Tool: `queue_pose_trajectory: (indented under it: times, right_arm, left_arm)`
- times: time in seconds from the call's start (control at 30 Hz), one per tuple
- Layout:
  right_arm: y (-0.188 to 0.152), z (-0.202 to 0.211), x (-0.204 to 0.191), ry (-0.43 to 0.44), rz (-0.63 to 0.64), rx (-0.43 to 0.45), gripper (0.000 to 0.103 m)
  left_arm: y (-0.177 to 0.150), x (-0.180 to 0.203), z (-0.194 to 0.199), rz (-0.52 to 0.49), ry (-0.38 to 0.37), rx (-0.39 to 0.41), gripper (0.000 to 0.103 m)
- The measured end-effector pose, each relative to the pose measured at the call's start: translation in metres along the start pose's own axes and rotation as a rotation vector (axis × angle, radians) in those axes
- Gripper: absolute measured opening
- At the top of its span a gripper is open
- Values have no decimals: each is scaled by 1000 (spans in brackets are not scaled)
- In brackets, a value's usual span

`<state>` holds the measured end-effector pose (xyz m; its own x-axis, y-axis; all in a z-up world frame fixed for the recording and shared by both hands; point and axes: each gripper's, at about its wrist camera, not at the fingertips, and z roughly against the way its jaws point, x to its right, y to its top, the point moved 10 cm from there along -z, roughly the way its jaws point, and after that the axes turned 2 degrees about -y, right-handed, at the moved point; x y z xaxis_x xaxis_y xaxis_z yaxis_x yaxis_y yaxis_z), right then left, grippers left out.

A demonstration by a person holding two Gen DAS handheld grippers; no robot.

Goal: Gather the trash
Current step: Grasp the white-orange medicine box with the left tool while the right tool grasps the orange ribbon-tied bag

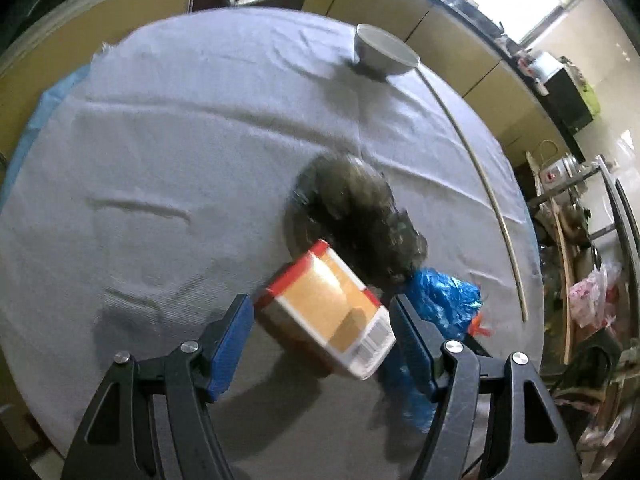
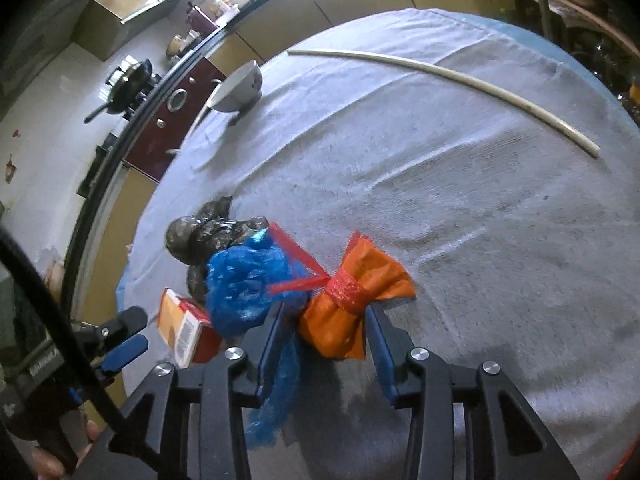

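Orange bag (image 2: 344,312), crinkly plastic knotted with a red tie, sits between the blue pads of the right gripper (image 2: 326,330), which pinch its lower end. Just left of it a crumpled blue bag (image 2: 244,284) touches the left pad and trails down past it. Beside that lies a box (image 2: 184,328), cardboard with red edges and a barcode end; in the left wrist view the box (image 1: 332,312) lies tilted between the fingers of the left gripper (image 1: 320,340), whose jaws stand spread, the pads close to its sides but whether they touch cannot be told. Behind the box and blue bag (image 1: 440,300) rests a dark, lumpy, wrinkled heap (image 1: 356,220), blurred, crowding the far side of both. All four lie near the edge of a round surface (image 2: 480,220) under a grey, creased cloth. Well apart, at the far rim, stands one pale bowl (image 2: 238,88), and one long, thin, pale stick (image 2: 440,76) curves along the cloth. A hand (image 2: 48,456) shows at the lower left.
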<state>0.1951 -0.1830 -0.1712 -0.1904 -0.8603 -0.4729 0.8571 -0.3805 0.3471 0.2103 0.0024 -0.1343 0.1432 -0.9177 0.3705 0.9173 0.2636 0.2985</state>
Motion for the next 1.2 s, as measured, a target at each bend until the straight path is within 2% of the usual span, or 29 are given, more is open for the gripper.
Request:
queue_pose_trajectory:
  times: [0.2,0.37,0.53,0.7,1.0,1.2]
  right_arm:
    - [6,-14,-1,-51,53,4,42]
    - [8,-9,5,-68,105,47,37]
    - [3,12,20,-80,133,86,33]
    - [-10,38,38,-70,125,117,32]
    - [-45,78,55,-22,93,144,31]
    - [-69,106,45,25,109,183,31]
  left_arm:
    - [-5,2,-23,46,40,-42,72]
    - [-9,-1,-34,79,14,-54,72]
    - [-12,-3,-27,34,17,-27,66]
    - [-29,-9,-10,-35,37,4,56]
    - [-74,-21,24,-159,74,32,54]
    - [-106,-8,52,-237,49,81,54]
